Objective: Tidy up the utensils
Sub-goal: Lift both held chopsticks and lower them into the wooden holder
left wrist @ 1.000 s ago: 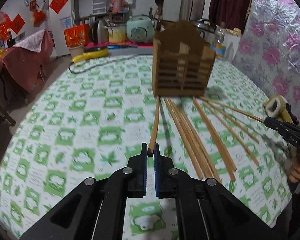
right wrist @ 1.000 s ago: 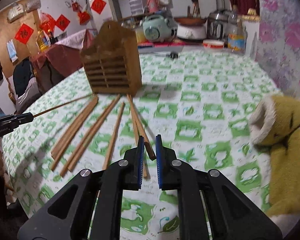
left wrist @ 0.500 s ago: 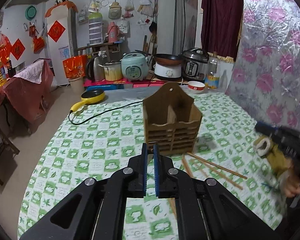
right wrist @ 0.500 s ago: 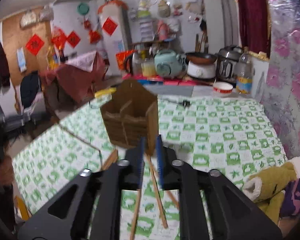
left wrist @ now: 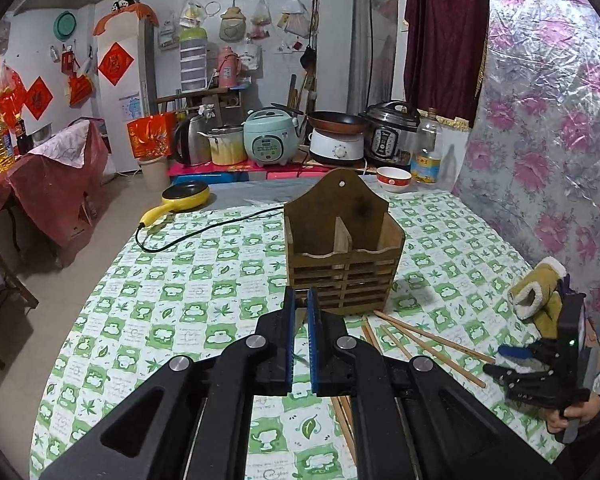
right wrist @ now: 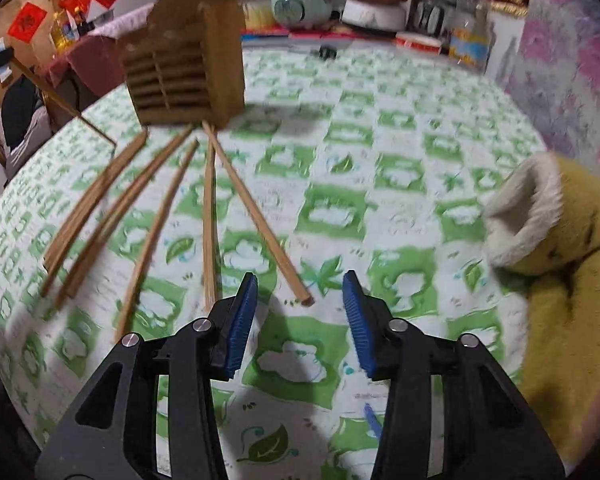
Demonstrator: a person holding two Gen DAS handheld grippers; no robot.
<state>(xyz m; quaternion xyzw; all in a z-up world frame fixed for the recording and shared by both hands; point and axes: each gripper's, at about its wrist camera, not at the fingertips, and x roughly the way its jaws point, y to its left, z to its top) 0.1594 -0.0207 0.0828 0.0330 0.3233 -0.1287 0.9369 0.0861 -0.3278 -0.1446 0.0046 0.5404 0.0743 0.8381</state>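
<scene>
Chopsticks could scatter if the opening, empty right tongs nudge them; left tongs grip one.

Wooden utensil holder: brown, upright on the green-and-white checked cloth of the desk, tall arched back panel with a hanging hole, slatted front, one central divider making two compartments, both appearing empty from the left wrist view. Loose wooden chopsticks: light brown, slender, lying flat on the cloth, fanned out from the holder's base toward the near edge. One further chopstick is raised off the cloth, slanting, left of the holder.
</scene>
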